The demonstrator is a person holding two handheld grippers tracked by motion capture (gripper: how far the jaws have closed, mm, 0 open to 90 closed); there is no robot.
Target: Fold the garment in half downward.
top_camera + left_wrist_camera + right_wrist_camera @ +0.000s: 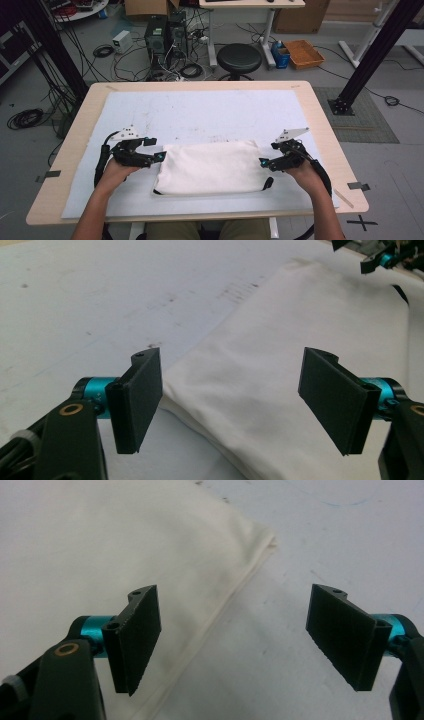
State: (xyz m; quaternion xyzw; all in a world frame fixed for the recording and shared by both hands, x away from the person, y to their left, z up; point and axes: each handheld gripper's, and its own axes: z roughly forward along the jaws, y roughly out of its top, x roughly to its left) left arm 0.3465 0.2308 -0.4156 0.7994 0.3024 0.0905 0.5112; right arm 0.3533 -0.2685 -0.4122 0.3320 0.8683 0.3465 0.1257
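A folded white cloth point(210, 167) lies flat on the white mat point(200, 112), near the person's edge of the table point(322, 130). The left gripper point(159, 156) sits at the cloth's left edge and the right gripper point(263, 162) at its right edge. Both have jaws wide apart, holding nothing.

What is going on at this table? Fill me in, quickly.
A person at a table covered by a white sheet is working on a folded white cloth with a handheld gripper in each hand. The left gripper sits at the cloth's left edge and the right gripper at its right edge. Both sets of jaws stand wide open with nothing pinched, so the cloth lies flat and free on the sheet.
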